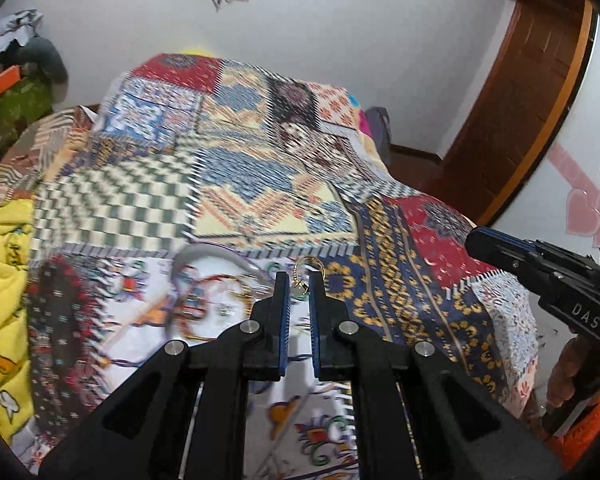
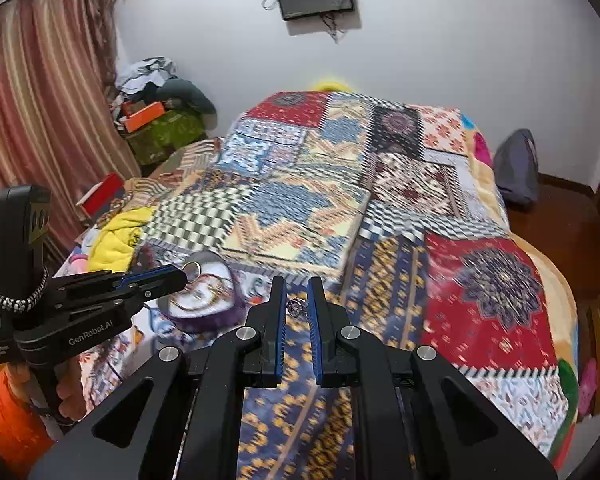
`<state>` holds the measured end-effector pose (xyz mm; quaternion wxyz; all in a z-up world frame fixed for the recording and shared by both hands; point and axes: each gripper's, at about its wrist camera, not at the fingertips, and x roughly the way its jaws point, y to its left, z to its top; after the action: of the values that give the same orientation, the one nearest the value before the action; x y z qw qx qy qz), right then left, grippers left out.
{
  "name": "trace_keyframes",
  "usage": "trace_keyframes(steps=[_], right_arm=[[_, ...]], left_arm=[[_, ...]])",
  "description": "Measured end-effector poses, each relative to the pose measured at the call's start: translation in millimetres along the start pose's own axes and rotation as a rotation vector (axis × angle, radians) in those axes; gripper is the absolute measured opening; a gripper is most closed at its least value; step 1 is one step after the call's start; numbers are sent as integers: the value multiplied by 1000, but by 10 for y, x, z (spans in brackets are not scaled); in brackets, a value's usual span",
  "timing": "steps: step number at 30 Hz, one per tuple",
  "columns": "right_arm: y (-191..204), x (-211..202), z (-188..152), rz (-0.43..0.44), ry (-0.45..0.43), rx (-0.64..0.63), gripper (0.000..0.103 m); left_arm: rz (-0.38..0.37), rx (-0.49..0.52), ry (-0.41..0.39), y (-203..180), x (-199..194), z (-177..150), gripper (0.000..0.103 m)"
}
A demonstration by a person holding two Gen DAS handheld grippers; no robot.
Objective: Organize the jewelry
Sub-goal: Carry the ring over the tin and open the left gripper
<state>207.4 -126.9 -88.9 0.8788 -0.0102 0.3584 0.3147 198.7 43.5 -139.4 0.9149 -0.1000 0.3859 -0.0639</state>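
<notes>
My left gripper (image 1: pixel 299 284) is shut on a gold ring (image 1: pixel 305 270) and holds it above the patchwork bedspread (image 1: pixel 236 184). The ring also shows in the right wrist view (image 2: pixel 192 270) at the left gripper's tip (image 2: pixel 182 276), over an open round purple jewelry box (image 2: pixel 204 296). In the left wrist view the box (image 1: pixel 212 292) is blurred, left of my fingers. My right gripper (image 2: pixel 298 300) is shut on a small silver ring (image 2: pixel 297 306) and holds it above the bedspread (image 2: pixel 380 200), right of the box. The right gripper (image 1: pixel 476 240) enters the left wrist view from the right.
A yellow blanket (image 1: pixel 4 280) lies at the bed's left edge. A pile of clothes and an orange box (image 2: pixel 146 116) stand in the far left corner by striped curtains (image 2: pixel 40 120). A grey bag (image 2: pixel 516 168) sits on the wooden floor right of the bed. A wooden door (image 1: pixel 520 100) is at right.
</notes>
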Motion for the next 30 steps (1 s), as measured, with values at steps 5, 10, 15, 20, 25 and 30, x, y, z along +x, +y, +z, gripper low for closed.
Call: trace_keyframes(steps=[5, 10, 15, 20, 25, 30], right_arm=[[202, 103, 98, 39, -4, -26, 9], [416, 228, 164, 72, 2, -59, 9], [606, 367, 187, 103, 20, -90, 9], [708, 545, 157, 128, 59, -104, 9], [758, 724, 102, 143, 109, -107, 9], [749, 917, 45, 148, 161, -102, 9]], left_arm=[[38, -12, -21, 190, -151, -5, 7], [57, -18, -20, 325, -184, -54, 7], [59, -26, 1, 428, -133, -127, 7], [49, -24, 28, 463, -19, -185, 7], [48, -16, 54, 482, 108, -222, 7], [45, -33, 71, 552, 205, -240, 7]])
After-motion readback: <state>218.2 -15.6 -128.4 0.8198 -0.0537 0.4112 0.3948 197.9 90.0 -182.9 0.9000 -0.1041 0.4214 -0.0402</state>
